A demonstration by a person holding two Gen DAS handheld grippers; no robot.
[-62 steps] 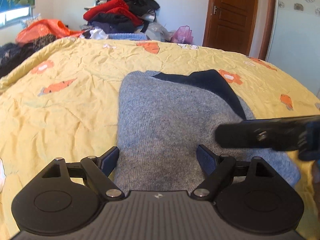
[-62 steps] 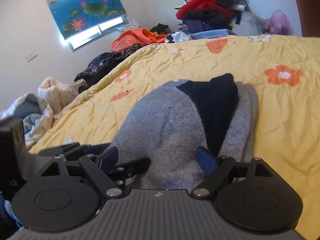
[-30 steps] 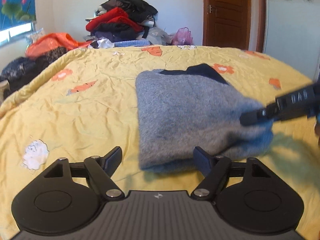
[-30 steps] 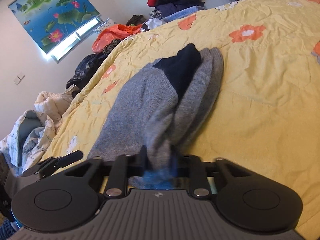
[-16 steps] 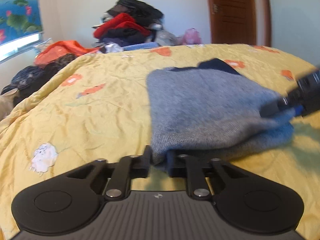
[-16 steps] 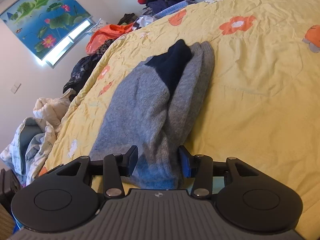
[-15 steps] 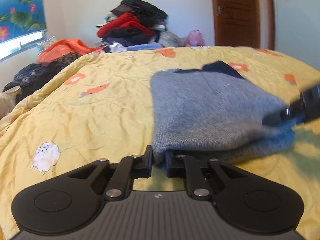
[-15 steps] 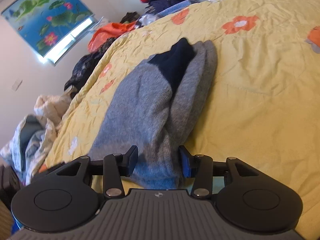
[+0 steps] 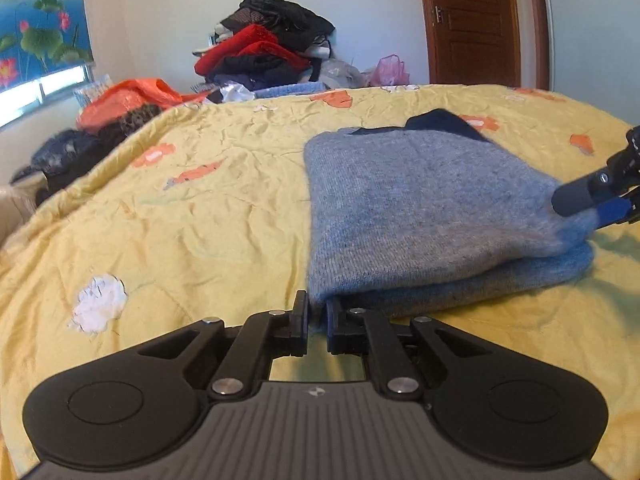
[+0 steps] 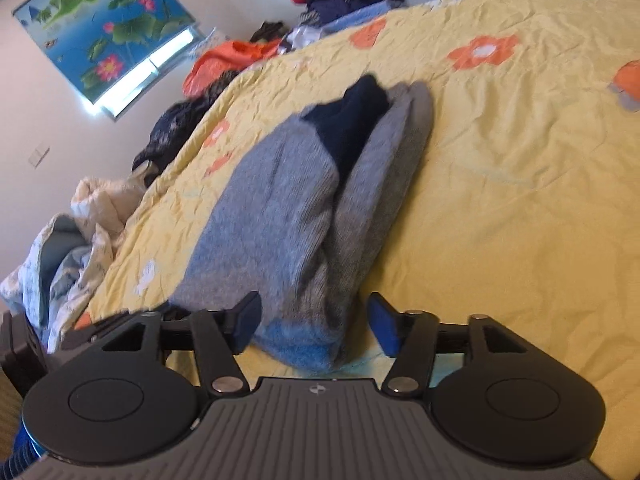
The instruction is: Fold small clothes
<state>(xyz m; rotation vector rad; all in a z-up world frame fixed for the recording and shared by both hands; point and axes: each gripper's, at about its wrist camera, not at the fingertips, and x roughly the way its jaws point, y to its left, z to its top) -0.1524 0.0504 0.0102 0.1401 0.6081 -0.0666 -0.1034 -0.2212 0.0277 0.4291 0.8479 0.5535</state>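
A grey knit sweater [image 9: 420,200] with a navy collar and a blue hem lies folded on the yellow flowered bedcover [image 9: 200,220]. My left gripper [image 9: 318,316] is shut on the sweater's near left corner, with the fabric pinched between its pads. In the right wrist view the sweater [image 10: 288,208] runs away from me. Its blue hem end lies between the jaws of my right gripper [image 10: 314,320]. Those jaws are opening, and the pads stand clear of the cloth on both sides. The right gripper's fingers [image 9: 576,198] show at the sweater's right end.
A pile of red and black clothes [image 9: 264,48] and an orange garment [image 9: 128,96] sit beyond the bed's far edge. A wooden door [image 9: 472,20] stands behind. Crumpled pale bedding [image 10: 68,248] lies off the bed's left side.
My left jaws have closed on the sweater's near left corner. My right jaws, which were pinching the blue hem, have spread apart and let it go.
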